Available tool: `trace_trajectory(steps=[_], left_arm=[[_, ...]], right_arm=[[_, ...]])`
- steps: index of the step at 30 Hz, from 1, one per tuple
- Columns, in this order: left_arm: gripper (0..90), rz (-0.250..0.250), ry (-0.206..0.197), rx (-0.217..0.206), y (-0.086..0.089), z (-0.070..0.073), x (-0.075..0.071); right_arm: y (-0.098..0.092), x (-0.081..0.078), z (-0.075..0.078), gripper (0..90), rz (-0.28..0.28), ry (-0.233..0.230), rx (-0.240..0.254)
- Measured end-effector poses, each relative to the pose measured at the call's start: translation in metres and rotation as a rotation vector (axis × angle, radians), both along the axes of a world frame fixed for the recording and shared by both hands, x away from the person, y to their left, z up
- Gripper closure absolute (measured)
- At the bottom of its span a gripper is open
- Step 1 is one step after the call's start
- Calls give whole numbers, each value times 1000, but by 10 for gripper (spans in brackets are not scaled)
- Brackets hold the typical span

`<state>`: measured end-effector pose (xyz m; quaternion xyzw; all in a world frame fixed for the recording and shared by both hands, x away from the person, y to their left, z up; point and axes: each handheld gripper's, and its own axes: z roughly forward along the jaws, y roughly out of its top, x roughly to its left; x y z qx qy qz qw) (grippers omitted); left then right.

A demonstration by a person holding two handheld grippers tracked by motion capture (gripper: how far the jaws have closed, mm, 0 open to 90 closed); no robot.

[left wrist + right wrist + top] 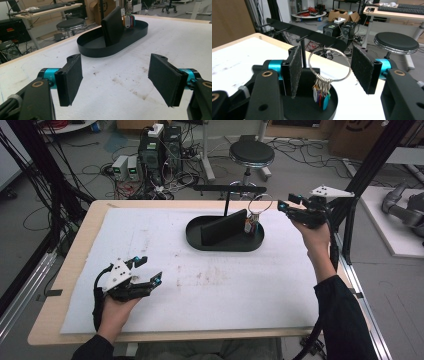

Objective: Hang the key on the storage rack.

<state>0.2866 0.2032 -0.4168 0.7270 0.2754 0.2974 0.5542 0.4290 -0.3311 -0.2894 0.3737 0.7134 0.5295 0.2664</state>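
My right gripper [325, 71] hung spread around the key ring [329, 66], touching nothing. I judged it best to pinch the wire squarely, clear of the tags [322, 96]. My left gripper [117, 80] rested spread, empty.

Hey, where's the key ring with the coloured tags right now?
The key ring stands at the right end of the black oval tray, beside the upright black panel. In the right gripper view it sits between the open right hand-held gripper.

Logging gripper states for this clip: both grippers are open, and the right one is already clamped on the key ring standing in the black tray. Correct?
Not quite. The right gripper isn't clamped: in the right gripper view its jaws stand wide apart either side of the key ring, touching nothing. The ring does stand in the black tray, and the left gripper is open too.
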Motion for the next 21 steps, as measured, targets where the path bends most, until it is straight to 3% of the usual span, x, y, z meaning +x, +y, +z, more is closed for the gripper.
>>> trace_trajectory(steps=[2, 5, 11, 21], left_arm=[[275, 1, -1, -7, 0, 1, 1], [275, 4, -3, -10, -1, 2, 2], [273, 9, -3, -6, -1, 3, 3], [271, 27, -12, -2, 3, 6, 1]], right_arm=[[-4, -8, 2, 383, 12, 26, 11], [-9, -27, 1, 394, 20, -26, 22], [-14, -59, -10, 361, 30, -22, 31], [-17, -105, -54, 306, 4, -1, 51]])
